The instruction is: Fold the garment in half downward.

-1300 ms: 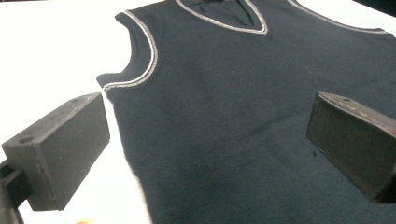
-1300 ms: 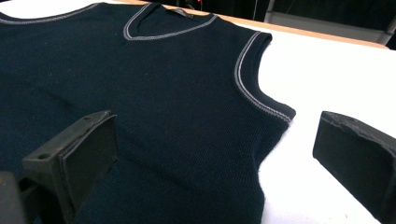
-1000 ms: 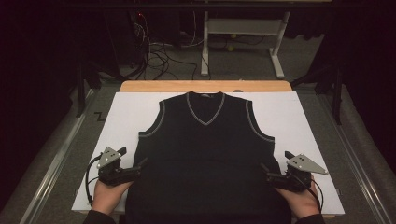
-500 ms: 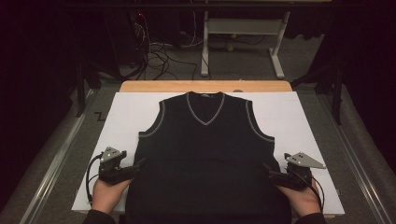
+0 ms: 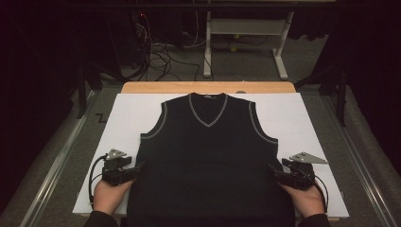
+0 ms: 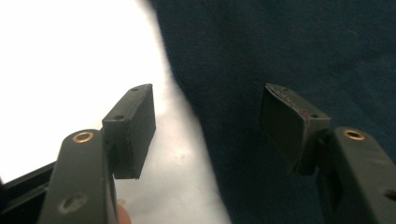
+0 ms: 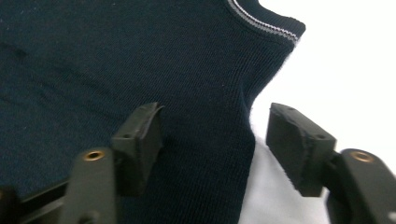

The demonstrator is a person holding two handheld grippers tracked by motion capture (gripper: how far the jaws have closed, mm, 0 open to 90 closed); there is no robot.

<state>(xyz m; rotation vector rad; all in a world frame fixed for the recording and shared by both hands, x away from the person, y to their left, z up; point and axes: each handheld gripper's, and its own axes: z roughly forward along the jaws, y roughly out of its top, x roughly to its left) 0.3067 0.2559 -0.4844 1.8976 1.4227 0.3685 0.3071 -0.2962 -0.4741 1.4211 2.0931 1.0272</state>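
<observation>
Flat dark rib-knit vest (image 5: 208,156), grey-trimmed V-neck, on smooth white sheet (image 5: 123,118).

- vest (image 5: 210,156): dark, fine-ribbed knit cloth, matt
- sheet (image 5: 302,123): white, smooth, matt
- table edge (image 5: 208,87): pale wood
- pads (image 6: 133,126): black, matt, scuffed

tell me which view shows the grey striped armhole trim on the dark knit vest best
The high view: both armhole trims curve in full on the dark knit vest. The right gripper view catches one short end; the left gripper view gives plain knit.
</observation>
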